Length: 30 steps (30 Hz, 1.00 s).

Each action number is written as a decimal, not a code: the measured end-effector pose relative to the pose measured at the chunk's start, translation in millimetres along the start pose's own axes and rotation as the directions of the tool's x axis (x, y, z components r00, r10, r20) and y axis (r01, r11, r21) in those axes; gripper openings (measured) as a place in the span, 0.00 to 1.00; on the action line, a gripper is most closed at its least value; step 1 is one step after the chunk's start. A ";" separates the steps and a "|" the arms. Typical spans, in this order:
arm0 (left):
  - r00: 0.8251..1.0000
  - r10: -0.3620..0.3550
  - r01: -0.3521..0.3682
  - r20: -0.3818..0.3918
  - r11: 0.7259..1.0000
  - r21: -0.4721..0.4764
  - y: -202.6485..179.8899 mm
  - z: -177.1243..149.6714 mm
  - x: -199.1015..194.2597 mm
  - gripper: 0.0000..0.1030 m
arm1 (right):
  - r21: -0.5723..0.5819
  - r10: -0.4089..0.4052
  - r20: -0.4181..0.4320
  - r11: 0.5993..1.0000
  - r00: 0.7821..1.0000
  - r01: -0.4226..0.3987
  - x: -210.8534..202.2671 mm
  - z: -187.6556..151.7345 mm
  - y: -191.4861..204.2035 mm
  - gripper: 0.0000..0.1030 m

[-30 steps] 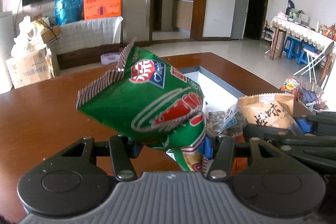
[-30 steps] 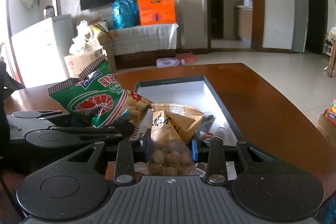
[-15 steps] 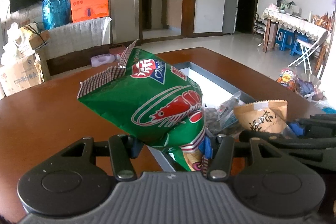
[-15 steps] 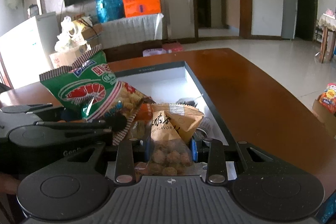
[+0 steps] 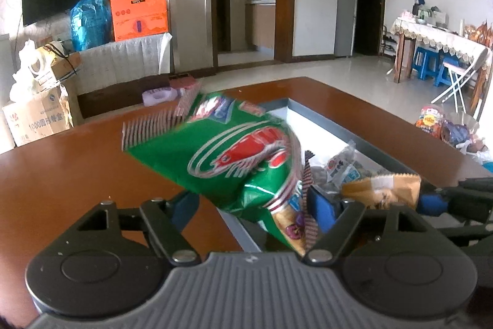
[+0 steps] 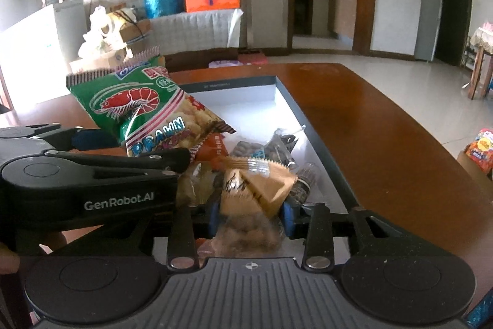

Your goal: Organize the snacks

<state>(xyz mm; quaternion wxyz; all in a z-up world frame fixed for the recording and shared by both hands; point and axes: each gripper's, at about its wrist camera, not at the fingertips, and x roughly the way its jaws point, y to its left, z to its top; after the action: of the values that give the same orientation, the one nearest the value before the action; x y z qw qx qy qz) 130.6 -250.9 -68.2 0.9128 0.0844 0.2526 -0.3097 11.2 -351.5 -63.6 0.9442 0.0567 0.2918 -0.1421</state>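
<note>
A green prawn-cracker bag (image 5: 234,162) sits blurred and tilted between the fingers of my left gripper (image 5: 252,205). The jaws are opening and the left pad stands clear of the bag. The same bag (image 6: 132,100) also shows in the right wrist view, above the left gripper (image 6: 129,156). In my right gripper (image 6: 250,218), whose jaws are opening too, a tan snack bag (image 6: 252,190) tips over and blurs between the blue pads. Both bags hang over the near end of a shallow grey box (image 6: 234,82) with a white inside.
Several small snack packets (image 6: 271,147) and an orange packet (image 6: 215,147) lie in the box's near end. The box rests on a brown wooden table (image 6: 369,119). More snack bags (image 5: 437,125) lie on the floor to the right.
Both pairs of jaws have spread wider. The green bag has tipped and dropped lower between the left fingers. The tan bag has tilted and slumped between the right pads.
</note>
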 end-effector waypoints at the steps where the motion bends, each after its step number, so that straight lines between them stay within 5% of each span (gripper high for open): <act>1: 1.000 -0.001 0.001 0.001 1.000 -0.008 1.6 1.3 -1.6 0.75 | 0.009 -0.009 0.009 1.000 1.000 0.009 -2.8 0.1 -0.9 0.56; 4: 1.000 0.004 -0.004 0.004 1.000 -0.019 -1.0 -0.9 -13.4 0.76 | 0.020 -0.025 0.030 1.000 0.999 0.024 -11.6 -1.9 -2.8 0.68; 17: 1.000 -0.008 0.007 0.025 1.000 0.026 -9.7 -3.6 -83.6 0.76 | 0.097 -0.070 0.062 0.993 0.996 0.064 -67.5 -17.5 4.5 0.75; 30: 1.000 -0.018 0.018 0.001 0.992 0.128 -46.2 -42.5 -162.0 0.77 | 0.160 -0.112 0.062 0.982 0.992 0.101 -138.3 -74.5 11.1 0.78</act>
<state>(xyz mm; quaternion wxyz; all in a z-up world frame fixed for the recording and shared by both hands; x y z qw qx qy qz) -25.1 -189.7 -21.3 0.9030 0.1400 0.2318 -0.3336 -134.4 -294.2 -46.3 0.9376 0.1099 0.2485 -0.2169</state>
